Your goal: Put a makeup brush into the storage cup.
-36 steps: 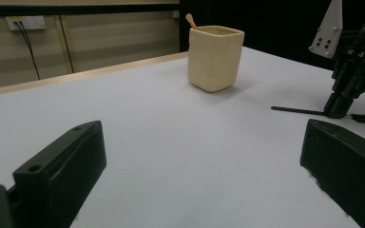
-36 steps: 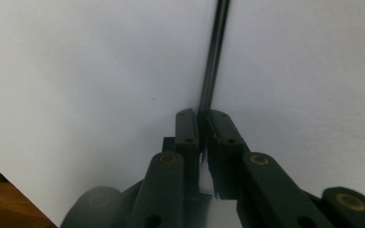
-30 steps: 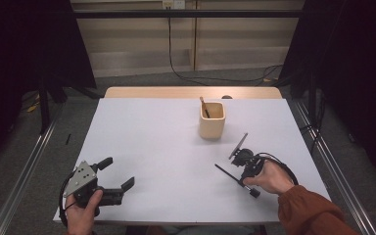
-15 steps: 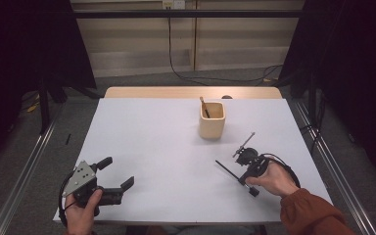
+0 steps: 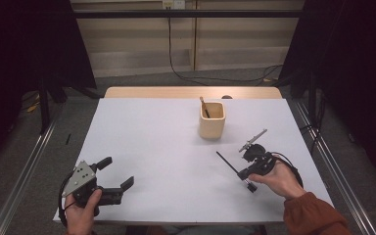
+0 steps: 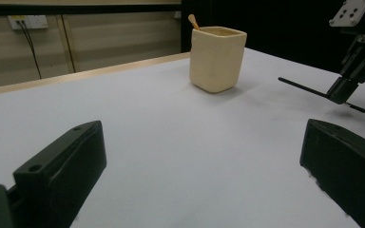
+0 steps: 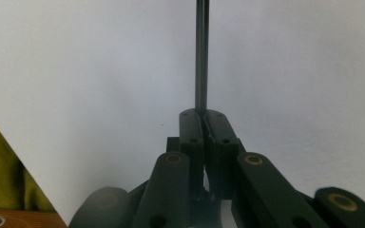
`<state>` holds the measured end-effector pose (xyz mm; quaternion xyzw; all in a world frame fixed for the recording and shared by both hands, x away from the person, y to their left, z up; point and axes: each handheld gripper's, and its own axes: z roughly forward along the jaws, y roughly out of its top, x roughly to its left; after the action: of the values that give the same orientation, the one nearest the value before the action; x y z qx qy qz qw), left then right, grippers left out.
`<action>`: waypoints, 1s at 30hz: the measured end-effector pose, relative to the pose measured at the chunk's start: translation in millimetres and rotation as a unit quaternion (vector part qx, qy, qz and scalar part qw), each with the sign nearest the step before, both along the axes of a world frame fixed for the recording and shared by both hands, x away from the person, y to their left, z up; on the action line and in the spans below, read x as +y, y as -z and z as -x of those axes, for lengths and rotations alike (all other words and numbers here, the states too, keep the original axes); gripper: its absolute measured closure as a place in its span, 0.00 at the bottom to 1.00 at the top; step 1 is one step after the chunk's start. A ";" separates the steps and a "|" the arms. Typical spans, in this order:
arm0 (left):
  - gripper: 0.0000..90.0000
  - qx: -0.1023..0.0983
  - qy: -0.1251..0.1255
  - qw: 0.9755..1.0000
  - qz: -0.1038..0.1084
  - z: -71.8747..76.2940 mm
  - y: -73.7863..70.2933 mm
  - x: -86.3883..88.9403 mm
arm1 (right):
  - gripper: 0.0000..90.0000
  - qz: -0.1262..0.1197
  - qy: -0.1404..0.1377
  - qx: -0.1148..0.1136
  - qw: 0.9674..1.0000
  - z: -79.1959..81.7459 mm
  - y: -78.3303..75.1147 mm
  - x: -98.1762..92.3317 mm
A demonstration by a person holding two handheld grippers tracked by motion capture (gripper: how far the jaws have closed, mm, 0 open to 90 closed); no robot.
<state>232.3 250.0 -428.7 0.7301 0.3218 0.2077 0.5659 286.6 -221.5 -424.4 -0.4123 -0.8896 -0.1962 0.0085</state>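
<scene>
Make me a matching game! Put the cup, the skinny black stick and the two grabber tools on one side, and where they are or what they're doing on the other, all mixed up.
Things:
1. Cream square-sided cup
2. Thin black stick
3. Left gripper
4. Right gripper

States:
A. Jaws wide apart, nothing between them
B. Stands upright on the white table with a wooden stick inside
C. Clamped between shut jaws, pointing out over the table
D. Jaws shut on something thin

Pairs: 1-B, 2-C, 3-A, 4-D
</scene>
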 end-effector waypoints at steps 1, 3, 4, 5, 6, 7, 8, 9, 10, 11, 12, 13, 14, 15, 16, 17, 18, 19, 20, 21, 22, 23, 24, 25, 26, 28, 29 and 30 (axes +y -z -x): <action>0.02 0.000 0.000 1.000 0.000 0.0 0.0 0.0 | 0.96 -0.008 0.004 -0.004 1.000 0.7 -1.6 -0.7; 0.02 0.000 0.001 1.000 0.000 -0.1 0.0 -0.1 | 0.96 -0.019 0.005 -0.013 1.000 1.6 -3.7 -2.5; 0.02 0.000 0.002 1.000 0.000 -0.1 0.0 -0.1 | 0.96 -0.034 0.004 -0.013 0.999 2.2 -4.7 -3.2; 0.02 -0.001 0.002 1.000 0.000 -0.2 0.2 -0.3 | 0.96 -0.050 0.005 -0.014 0.999 2.4 -5.3 -4.8; 0.02 -0.001 0.002 1.000 0.000 -0.3 0.3 -0.4 | 0.96 -0.057 0.012 -0.018 0.998 2.9 -6.3 -6.3; 0.02 -0.001 0.002 1.000 0.000 -0.3 0.3 -0.5 | 0.96 -0.065 0.012 -0.021 0.998 2.9 -6.7 -7.6; 0.02 -0.001 0.002 1.000 0.000 -0.3 0.3 -0.5 | 0.96 -0.065 0.012 -0.021 0.998 2.9 -6.7 -7.6; 0.02 0.000 0.002 1.000 -0.001 -0.1 0.1 -0.5 | 0.96 -0.078 0.018 -0.028 0.996 3.9 -7.3 -9.0; 0.02 0.000 0.002 1.000 -0.001 -0.1 0.1 -0.5 | 0.96 -0.078 0.018 -0.028 0.996 3.9 -7.3 -9.0; 0.02 0.000 0.002 1.000 -0.001 -0.1 0.1 -0.3 | 0.96 -0.088 0.018 -0.036 0.995 4.5 -8.1 -9.9; 0.02 -0.001 0.001 1.000 0.000 -0.1 0.2 -0.2 | 0.96 -0.094 0.017 -0.040 0.995 4.8 -8.6 -10.4; 0.02 0.000 0.002 1.000 -0.001 -0.2 0.1 -0.1 | 0.96 -0.099 0.017 -0.045 0.994 5.3 -9.4 -10.7; 0.02 0.000 0.001 1.000 0.000 -0.1 0.2 -0.2 | 0.96 -0.104 0.018 -0.050 0.993 5.3 -9.8 -11.4; 0.02 -0.001 0.002 1.000 -0.001 -0.3 0.2 -0.1 | 0.96 -0.110 0.019 -0.053 0.992 5.5 -10.2 -12.0; 0.02 -0.001 0.002 1.000 -0.001 -0.3 0.2 -0.1 | 0.96 -0.117 0.021 -0.058 0.991 6.0 -10.7 -12.5; 0.02 -0.002 0.002 1.000 -0.001 -0.2 0.1 -0.1 | 0.96 -0.117 0.021 -0.058 0.991 6.0 -10.7 -12.5; 0.02 -0.002 0.002 1.000 -0.001 -0.2 0.1 -0.1 | 0.96 -0.131 0.019 -0.070 0.989 6.6 -10.5 -13.7; 0.02 -0.002 0.002 1.000 -0.001 -0.2 0.1 0.0 | 0.96 -0.138 0.021 -0.075 0.987 7.5 -11.1 -14.2; 0.02 -0.001 0.002 1.000 -0.001 -0.2 0.0 0.1 | 0.96 -0.145 0.019 -0.080 0.986 8.1 -11.3 -14.4; 0.02 -0.001 0.002 1.000 -0.002 -0.2 0.0 0.2 | 0.96 -0.150 0.019 -0.087 0.985 8.8 -11.8 -14.5; 0.02 -0.001 0.002 1.000 -0.002 -0.1 -0.1 0.2 | 0.96 -0.155 0.019 -0.093 0.983 9.3 -12.7 -14.8; 0.02 -0.002 0.002 1.000 -0.001 -0.1 0.0 0.1 | 0.96 -0.162 0.018 -0.097 0.982 9.8 -13.1 -14.8; 0.02 -0.002 0.002 1.000 -0.001 -0.1 0.0 0.1 | 0.96 -0.166 0.017 -0.104 0.980 10.3 -13.8 -14.9; 0.02 -0.001 0.001 1.000 -0.002 0.0 -0.2 0.2 | 0.96 -0.173 0.016 -0.110 0.979 10.9 -14.2 -15.4; 0.02 -0.001 0.001 1.000 -0.002 0.0 -0.2 0.2 | 0.96 -0.177 0.014 -0.117 0.977 11.5 -14.4 -15.4; 0.02 -0.001 0.001 1.000 -0.002 0.0 -0.1 0.3 | 0.96 -0.188 0.011 -0.130 0.973 13.4 -14.7 -15.5; 0.02 -0.001 0.001 1.000 -0.001 -0.1 0.0 0.3 | 0.96 -0.194 0.010 -0.137 0.971 14.3 -14.6 -15.3; 0.02 0.000 0.001 1.000 -0.002 -0.1 0.0 0.4 | 0.96 -0.198 0.009 -0.144 0.969 15.1 -14.9 -15.5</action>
<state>232.4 250.4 -428.8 0.7314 0.3205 0.2074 0.5651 271.5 -237.0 -409.4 -0.3777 -0.8212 -0.4260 -0.0402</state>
